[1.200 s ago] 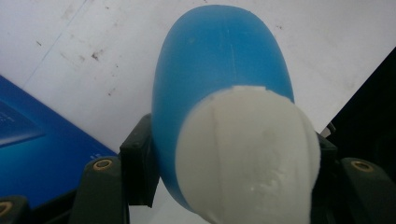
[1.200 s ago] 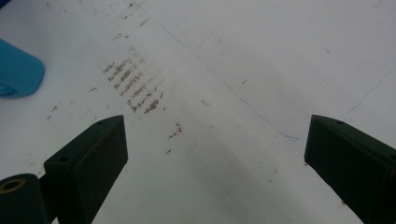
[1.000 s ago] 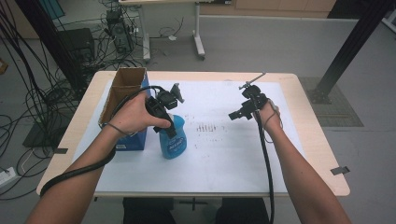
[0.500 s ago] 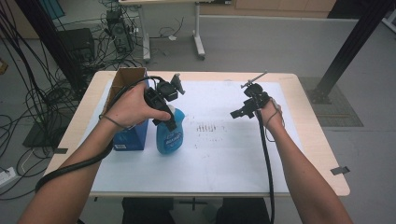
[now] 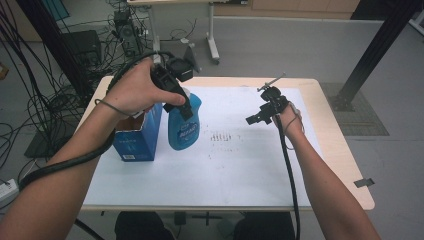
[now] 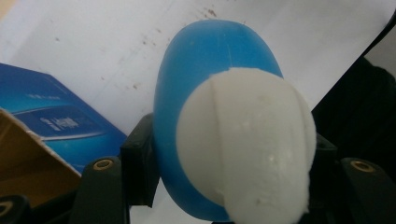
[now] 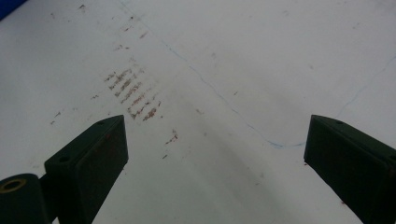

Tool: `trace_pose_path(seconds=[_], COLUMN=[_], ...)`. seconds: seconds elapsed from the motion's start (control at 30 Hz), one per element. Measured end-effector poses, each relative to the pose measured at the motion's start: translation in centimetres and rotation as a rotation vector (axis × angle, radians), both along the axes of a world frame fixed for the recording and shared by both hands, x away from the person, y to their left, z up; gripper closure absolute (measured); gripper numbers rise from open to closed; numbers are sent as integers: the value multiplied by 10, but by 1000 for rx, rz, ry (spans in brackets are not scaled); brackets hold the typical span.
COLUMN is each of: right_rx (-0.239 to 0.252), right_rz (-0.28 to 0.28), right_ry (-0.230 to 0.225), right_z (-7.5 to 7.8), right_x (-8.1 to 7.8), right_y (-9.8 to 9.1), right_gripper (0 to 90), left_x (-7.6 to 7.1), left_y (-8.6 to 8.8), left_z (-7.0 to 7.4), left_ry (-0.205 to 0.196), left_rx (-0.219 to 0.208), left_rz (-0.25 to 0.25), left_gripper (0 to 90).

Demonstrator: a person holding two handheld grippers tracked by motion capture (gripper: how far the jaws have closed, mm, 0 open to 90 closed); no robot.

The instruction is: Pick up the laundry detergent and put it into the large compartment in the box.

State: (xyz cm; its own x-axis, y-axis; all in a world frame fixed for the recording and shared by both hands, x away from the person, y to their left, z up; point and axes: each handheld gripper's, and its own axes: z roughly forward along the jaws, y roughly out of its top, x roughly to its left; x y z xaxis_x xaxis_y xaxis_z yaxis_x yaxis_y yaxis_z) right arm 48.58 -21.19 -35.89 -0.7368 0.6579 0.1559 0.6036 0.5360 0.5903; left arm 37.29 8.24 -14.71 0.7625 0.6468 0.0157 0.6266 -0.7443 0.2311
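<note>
A blue bottle [image 5: 183,129] with a white cap [image 6: 247,140] hangs upright in the air above the white sheet [image 5: 240,165]. My left gripper [image 5: 187,106] is shut on its upper part, one black jaw on each side just under the cap, as the left gripper view shows [image 6: 229,168]. An open blue cardboard box [image 5: 137,140] stands just to the bottle's left, and its corner appears in the left gripper view [image 6: 60,126]. My right gripper [image 5: 257,117] hovers over the right half of the sheet, open and with nothing between its jaws [image 7: 215,149].
Faint brown marks [image 5: 222,136] dot the sheet's middle, below the right gripper [image 7: 135,95]. The wooden table edge [image 5: 345,145] runs along the right. A black post [image 5: 372,50] stands at the back right. Cables [image 5: 60,65] crowd the floor at the left.
My left hand has lifted the blue bottle off the sheet and raised it beside the box. The right hand has stayed in place.
</note>
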Motion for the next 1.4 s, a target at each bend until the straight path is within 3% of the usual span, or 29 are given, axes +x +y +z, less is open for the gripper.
trace_pose_path(seconds=[0.37, 0.6, 1.07, 1.4], right_rx=[-2, 3, 1, 4], right_rz=[4, -4, -9, -15], right_ry=[-1, -3, -3, 0], right_z=[2, 5, 6, 3], right_x=[-1, -2, -1, 1], right_y=[1, -5, -7, -9], right_gripper=[58, 59, 58, 58], left_x=[-4, -3, 4, 18], left_y=[-11, -17, -10, 22], left_z=[52, 74, 89, 92], left_ry=[-42, -52, -76, -108], left_rx=[-31, -44, -81, -75], left_rz=[19, 41, 138, 255], left_gripper=[383, 383, 383, 383])
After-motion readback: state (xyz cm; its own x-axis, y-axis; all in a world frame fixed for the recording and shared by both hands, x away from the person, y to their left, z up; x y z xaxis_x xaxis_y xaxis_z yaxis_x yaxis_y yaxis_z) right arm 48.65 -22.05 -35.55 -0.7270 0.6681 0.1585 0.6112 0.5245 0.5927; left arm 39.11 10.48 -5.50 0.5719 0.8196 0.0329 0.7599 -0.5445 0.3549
